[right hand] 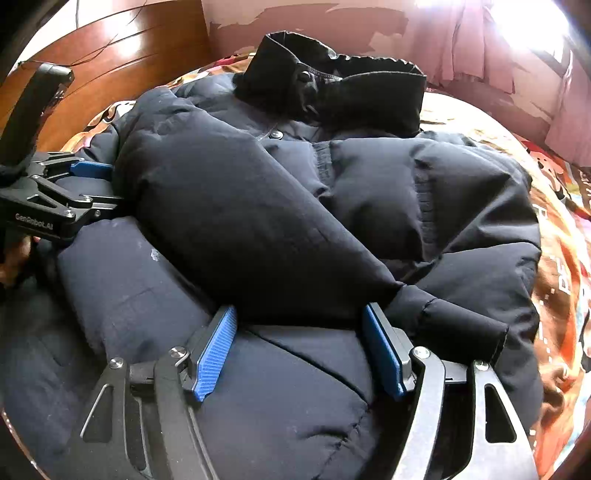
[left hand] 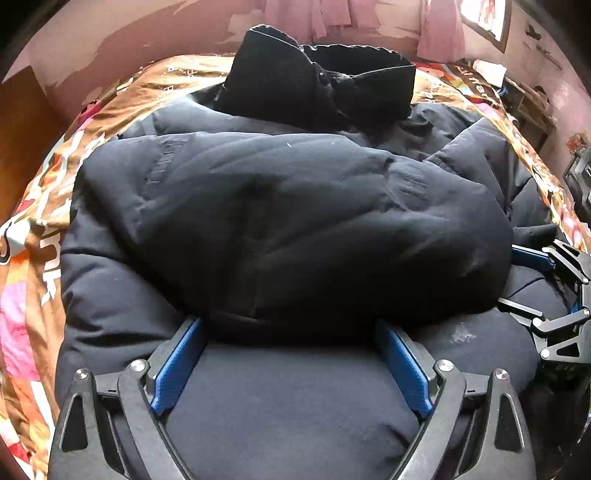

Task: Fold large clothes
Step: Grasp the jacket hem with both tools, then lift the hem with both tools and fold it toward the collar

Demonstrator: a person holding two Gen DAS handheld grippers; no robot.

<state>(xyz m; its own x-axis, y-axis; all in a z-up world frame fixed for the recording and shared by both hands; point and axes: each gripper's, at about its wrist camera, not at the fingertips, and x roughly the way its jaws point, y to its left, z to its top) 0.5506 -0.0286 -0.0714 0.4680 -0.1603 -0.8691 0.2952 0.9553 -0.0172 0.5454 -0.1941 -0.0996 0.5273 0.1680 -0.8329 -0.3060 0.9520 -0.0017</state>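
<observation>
A dark navy puffer jacket (left hand: 258,206) (right hand: 369,192) lies front up on a bed, its black collar (left hand: 321,85) (right hand: 332,88) at the far end. Both sleeves are folded across the chest. My left gripper (left hand: 290,332) stands open and low over the jacket's lower body, with one sleeve's bulk just past its blue pads (left hand: 181,365). In the right wrist view the left gripper (right hand: 112,186) shows at the left edge. My right gripper (right hand: 299,314) is open too, straddling the other sleeve near its cuff (right hand: 461,332). Its pads do not press the fabric. It also appears at the right edge as the right gripper (left hand: 508,278).
An orange patterned bedspread (left hand: 29,280) (right hand: 565,266) covers the bed around the jacket. A wooden headboard (right hand: 110,48) stands at the left, a peeling pink wall (left hand: 110,37) and pink curtains (left hand: 439,29) behind. A person's hand (right hand: 14,258) holds the left gripper.
</observation>
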